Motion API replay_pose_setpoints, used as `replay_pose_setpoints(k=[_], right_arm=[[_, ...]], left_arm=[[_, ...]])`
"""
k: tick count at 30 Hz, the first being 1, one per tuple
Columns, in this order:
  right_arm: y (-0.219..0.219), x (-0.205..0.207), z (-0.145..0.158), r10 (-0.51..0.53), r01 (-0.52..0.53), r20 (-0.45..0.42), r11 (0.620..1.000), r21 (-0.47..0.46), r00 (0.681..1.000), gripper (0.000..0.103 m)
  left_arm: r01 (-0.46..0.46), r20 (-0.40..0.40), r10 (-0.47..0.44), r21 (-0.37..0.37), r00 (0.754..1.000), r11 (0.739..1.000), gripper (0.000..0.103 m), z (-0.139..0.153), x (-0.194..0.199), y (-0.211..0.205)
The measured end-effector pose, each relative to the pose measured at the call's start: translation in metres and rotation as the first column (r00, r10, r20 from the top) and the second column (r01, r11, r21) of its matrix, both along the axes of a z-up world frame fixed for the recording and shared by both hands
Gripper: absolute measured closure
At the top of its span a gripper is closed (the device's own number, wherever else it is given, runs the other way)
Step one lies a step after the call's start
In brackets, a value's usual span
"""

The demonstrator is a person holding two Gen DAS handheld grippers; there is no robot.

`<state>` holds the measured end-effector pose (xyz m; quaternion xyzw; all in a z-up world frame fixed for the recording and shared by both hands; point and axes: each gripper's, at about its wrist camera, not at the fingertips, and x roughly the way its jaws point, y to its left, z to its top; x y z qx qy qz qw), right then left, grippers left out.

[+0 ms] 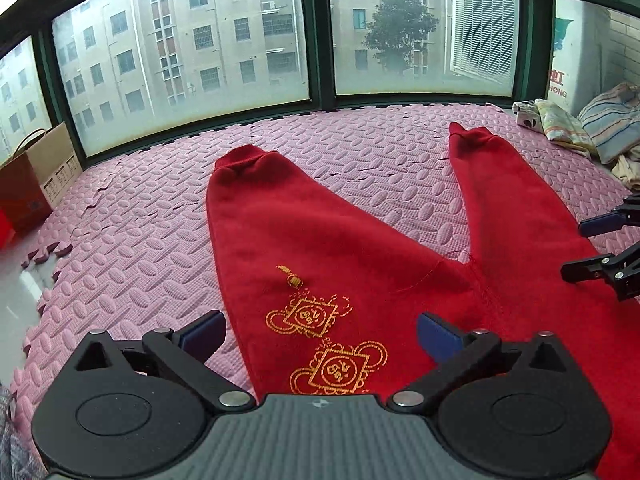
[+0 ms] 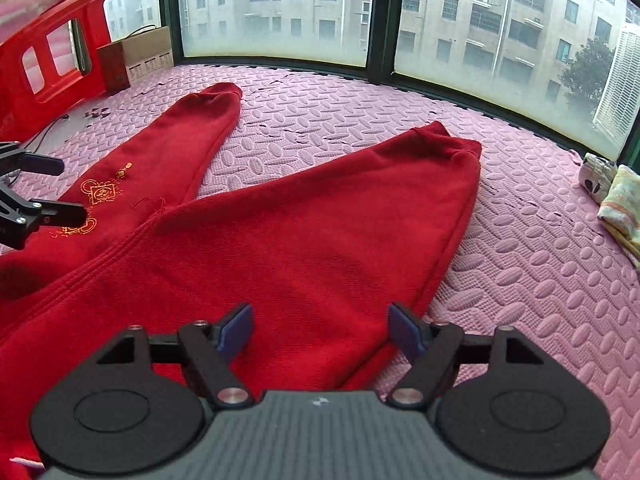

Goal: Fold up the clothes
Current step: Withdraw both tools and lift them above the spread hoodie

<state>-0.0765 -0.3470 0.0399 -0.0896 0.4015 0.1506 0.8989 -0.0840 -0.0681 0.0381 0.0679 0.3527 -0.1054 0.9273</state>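
Red trousers (image 2: 304,236) lie flat mid-mat, legs splayed twd window edge of pink foam mat (image 2: 540,264). Left gripper (image 1: 320,334) & right gripper (image 2: 320,330) both gaping, holding nothing. Fabric prob thick, soft, floppy, light, grippy; pinch at cuffs or waistband edge.
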Motion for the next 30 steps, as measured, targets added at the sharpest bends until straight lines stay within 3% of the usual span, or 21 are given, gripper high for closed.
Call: replay_pose_setpoints(k=[5,9,14,19,30], right_arm=[[0.028,0.007,0.017,0.054,-0.057,0.039,0.997,0.061,0.998,0.027],[0.067,0.023,0.024,0.133,-0.138,0.069,0.987,0.078,0.989,0.027],[0.109,0.044,0.007,0.200,-0.200,0.028,0.979,0.023,0.979,0.027],[0.102,0.047,0.001,0.133,-0.133,0.034,0.991,-0.027,0.990,0.027],[0.084,-0.020,0.015,0.211,-0.211,0.000,0.977,0.016,0.978,0.026]], left_arm=[[-0.106,-0.025,0.105,-0.052,0.994,0.993,0.000,-0.002,-0.017,0.014],[-0.121,-0.036,0.119,-0.046,0.992,0.992,0.000,-0.003,-0.027,0.016],[-0.126,-0.035,0.125,-0.033,0.992,0.992,0.000,-0.003,-0.033,0.018],[-0.139,-0.037,0.138,-0.024,0.990,0.990,0.000,-0.003,-0.036,0.024],[-0.150,-0.043,0.150,-0.010,0.988,0.989,0.000,-0.007,-0.047,0.024]])
